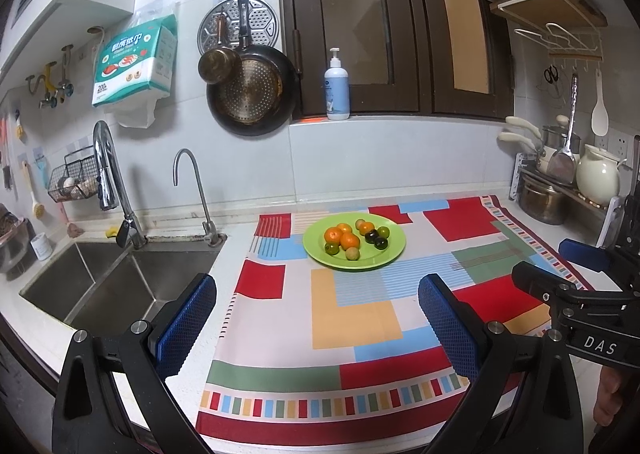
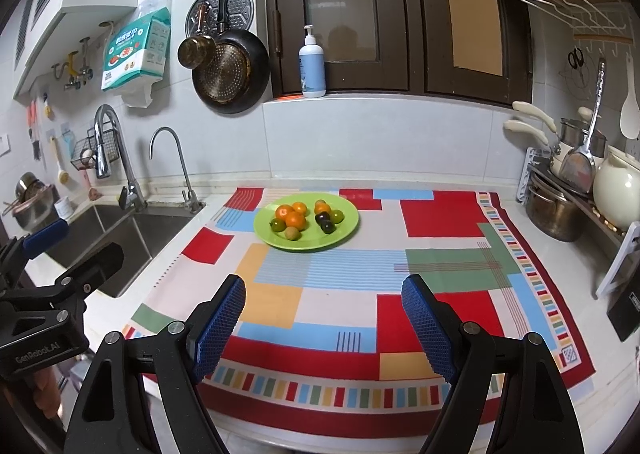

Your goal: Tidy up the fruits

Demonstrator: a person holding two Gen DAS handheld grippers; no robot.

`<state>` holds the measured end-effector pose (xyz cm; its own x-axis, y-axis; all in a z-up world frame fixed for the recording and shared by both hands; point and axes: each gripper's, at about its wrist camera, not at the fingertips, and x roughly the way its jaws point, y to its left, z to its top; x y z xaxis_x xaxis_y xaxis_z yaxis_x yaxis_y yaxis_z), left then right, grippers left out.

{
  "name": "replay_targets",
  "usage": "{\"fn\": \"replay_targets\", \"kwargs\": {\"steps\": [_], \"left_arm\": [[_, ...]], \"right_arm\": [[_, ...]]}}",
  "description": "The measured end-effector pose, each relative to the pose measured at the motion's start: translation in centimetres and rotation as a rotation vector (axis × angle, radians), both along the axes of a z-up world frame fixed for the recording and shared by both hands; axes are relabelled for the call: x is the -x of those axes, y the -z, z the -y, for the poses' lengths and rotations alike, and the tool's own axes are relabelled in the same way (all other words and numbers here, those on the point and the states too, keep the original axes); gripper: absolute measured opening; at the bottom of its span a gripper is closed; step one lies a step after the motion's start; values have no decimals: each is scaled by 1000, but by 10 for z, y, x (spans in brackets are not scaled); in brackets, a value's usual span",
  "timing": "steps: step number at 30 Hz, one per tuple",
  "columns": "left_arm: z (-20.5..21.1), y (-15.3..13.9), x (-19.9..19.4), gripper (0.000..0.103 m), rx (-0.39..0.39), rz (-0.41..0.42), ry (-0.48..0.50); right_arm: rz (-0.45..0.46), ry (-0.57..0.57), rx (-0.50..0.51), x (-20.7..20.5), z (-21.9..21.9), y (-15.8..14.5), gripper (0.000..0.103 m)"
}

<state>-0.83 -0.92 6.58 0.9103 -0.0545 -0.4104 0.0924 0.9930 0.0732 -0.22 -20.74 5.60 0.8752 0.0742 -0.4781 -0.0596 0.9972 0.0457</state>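
Fruit: small oranges [image 1: 350, 240], green [image 1: 331, 248] and dark [image 1: 371, 236] pieces, piled on a green plate [image 1: 384, 260].
Plate position: on patterned cloth [image 1: 356, 318], well ahead of both tongs, untouched.
Left tongs [image 1: 316, 318]: released, nothing between pads.
Right tongs [image 2: 324, 318]: released, empty.
View difference: left view shows more of the sink [image 1: 120, 278]; right view shows more of the pots [image 2: 560, 209].

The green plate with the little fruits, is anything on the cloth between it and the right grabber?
Nothing. In the right wrist view, only bare patterned cloth lies between the open right gripper and the green plate.
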Motion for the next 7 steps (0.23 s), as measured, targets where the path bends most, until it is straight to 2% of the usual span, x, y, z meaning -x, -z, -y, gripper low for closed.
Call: {"fn": "replay_targets", "kwargs": {"steps": [7], "left_arm": [[-1,0,0,103,0,1,-3]], "right_arm": [[-3,-2,-1,0,0,1,81]]}}
